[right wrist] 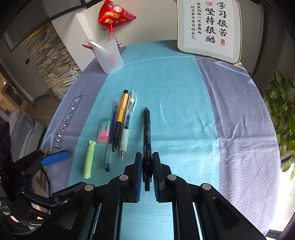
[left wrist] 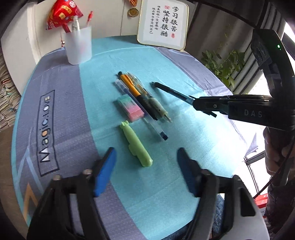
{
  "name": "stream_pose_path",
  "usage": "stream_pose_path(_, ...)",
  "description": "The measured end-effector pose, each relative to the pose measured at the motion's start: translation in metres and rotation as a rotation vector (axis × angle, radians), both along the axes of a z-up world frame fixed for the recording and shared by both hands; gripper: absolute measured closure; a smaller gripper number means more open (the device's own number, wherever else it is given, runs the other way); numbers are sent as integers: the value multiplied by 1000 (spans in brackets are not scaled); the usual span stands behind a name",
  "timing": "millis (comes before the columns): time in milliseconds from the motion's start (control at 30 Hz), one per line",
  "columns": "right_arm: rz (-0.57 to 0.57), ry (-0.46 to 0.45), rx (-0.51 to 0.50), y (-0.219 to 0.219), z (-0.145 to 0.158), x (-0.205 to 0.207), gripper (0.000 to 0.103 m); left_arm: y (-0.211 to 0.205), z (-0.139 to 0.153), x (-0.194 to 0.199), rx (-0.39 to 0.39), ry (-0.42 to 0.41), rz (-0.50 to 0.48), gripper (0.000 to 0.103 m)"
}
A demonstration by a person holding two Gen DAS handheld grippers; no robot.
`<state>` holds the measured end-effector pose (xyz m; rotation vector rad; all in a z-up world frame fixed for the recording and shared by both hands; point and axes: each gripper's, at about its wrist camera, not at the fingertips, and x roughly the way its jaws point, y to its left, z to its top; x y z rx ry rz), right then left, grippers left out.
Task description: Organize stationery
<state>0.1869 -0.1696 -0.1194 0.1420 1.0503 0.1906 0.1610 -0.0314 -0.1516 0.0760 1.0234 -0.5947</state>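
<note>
My right gripper [right wrist: 147,160] is shut on a black pen [right wrist: 147,129] and holds it level above the cloth; the same pen [left wrist: 171,91] and right gripper [left wrist: 198,105] show in the left wrist view. My left gripper [left wrist: 146,157] is open and empty, hovering just above a green highlighter [left wrist: 135,144] that lies partly between its fingers. Several pens [left wrist: 142,99] and a pink-green eraser [left wrist: 130,108] lie side by side mid-table. A translucent pen cup [left wrist: 78,45] holding a few pens stands at the far left.
A framed calligraphy board [left wrist: 163,23] leans at the table's back edge. A red pouch [left wrist: 62,13] hangs behind the cup. A green plant [right wrist: 282,112] stands off the right edge. Stacked papers [right wrist: 53,66] lie on the left beyond the table.
</note>
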Motion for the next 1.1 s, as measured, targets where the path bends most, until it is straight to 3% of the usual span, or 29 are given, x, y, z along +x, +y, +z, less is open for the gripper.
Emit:
stream_pose_path(33,-2,-1,5,-1,0,0,91,-3,-4,1,4,34,-20,93)
stream_pose_path(367,-29,-51,32,-13,19,-8,91,8,23,-4,-47,-13,-36,96)
stream_pose_path(533,-27,-64,55,-14,23,-9,91,6,8,-4,-31,32,-8,95)
stream_pose_path(567,-28,-67,53,-13,23,-9,91,5,5,-4,-31,48,-6,92)
stream_pose_path(633,-28,-71,42,-12,22,-11,91,2,0,-2,-24,70,5,74)
stream_pose_path(667,-25,-71,36,-11,23,-11,91,1,-2,-2,-20,71,7,58)
stream_pose_path(700,-27,-75,36,-11,24,-12,91,0,-3,-2,-17,63,12,49)
stream_pose_path(800,-28,-89,35,-11,30,-14,91,-3,-6,1,-4,53,29,49)
stream_pose_path(867,-31,-97,39,-12,34,-15,91,-2,-6,3,-35,50,39,52)
stream_pose_path(967,-37,-107,51,-14,38,-16,91,-5,-8,5,-19,35,46,85)
stream_pose_path(1100,-48,-116,66,-17,42,-18,91,-3,-5,6,-41,41,48,86)
